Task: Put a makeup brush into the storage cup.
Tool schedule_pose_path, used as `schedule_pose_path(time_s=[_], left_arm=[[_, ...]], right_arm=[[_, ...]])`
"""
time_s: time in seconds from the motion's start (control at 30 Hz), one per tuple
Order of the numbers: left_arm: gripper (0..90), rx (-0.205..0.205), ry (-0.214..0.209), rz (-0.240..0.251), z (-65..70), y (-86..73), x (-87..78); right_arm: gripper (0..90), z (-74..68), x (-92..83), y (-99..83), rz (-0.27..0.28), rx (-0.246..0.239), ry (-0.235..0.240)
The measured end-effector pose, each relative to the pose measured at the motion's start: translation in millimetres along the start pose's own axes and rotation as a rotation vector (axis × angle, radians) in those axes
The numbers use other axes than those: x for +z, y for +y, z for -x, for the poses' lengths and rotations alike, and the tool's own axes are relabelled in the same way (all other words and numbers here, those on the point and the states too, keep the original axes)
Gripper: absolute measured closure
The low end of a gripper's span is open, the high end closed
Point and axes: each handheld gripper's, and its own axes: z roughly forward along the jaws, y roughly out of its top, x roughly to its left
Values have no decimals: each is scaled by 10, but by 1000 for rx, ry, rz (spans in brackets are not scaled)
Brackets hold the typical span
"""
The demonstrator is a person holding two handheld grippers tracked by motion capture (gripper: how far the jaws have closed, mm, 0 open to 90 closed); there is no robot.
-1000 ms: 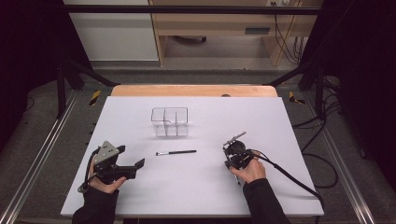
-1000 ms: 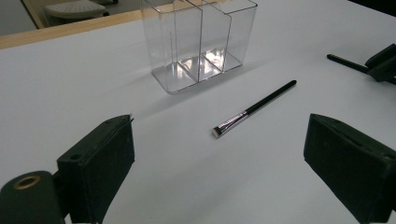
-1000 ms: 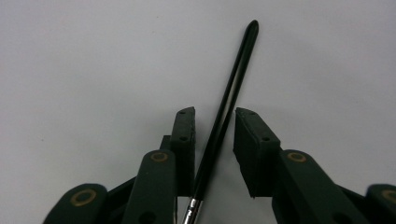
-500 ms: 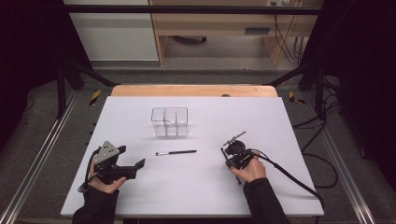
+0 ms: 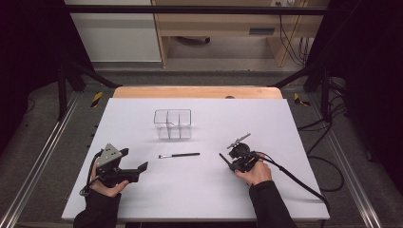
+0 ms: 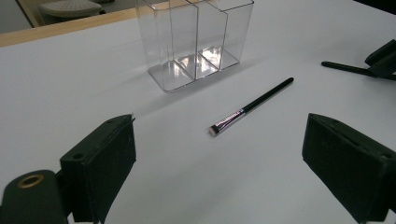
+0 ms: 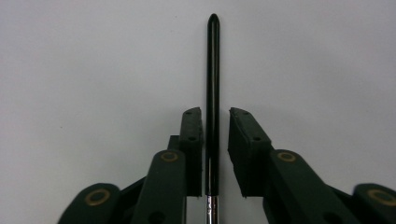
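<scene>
A second black brush [image 7: 212, 70] lies lengthwise between the jaws of my right gripper [image 7: 215, 116], handle tip pointing away. Those jaws have just been opening: the left pad lies against the handle and a narrow gap shows at the right pad. In the high view my right gripper [image 5: 234, 161] is at the table's front right, with the handle tip [image 5: 222, 157] sticking out to the upper left. My left gripper [image 5: 134, 159] stands open at the front left, its jaws [image 6: 224, 172] wide apart over bare table. A black makeup brush [image 5: 179, 155] [image 6: 252, 106] lies flat between the two grippers.
A clear plastic organizer [image 5: 172, 123] [image 6: 196, 37] with upright compartments stands behind the loose brush, mid-table. The white table [image 5: 285, 123] ends in a wooden strip at the far edge. My right gripper's cable [image 5: 294, 178] trails off to the right.
</scene>
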Motion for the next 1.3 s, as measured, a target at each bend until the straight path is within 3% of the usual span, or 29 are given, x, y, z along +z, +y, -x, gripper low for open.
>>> schedule_pose_path(time_s=[0.13, 0.33, 0.63, 0.97, 1.3], left_arm=[[89, 0, 0, 1, 0, 4, -4], [90, 3, -4, -5, 0, 5, -1], [90, 7, -7, -12, 1, 4, 3], [90, 12, -8, -18, 4, 7, 6], [90, 16, -12, -21, 11, 13, 11]], right_arm=[[677, 8, -65, 13, -6, -12, -10], [678, 5, -72, 19, -67, -18, -8], [741, -7, 1, 13, -129, -34, -1], [832, -4, 5, 16, -151, -38, 5], [841, -1, -7, 36, -170, -34, 11]])
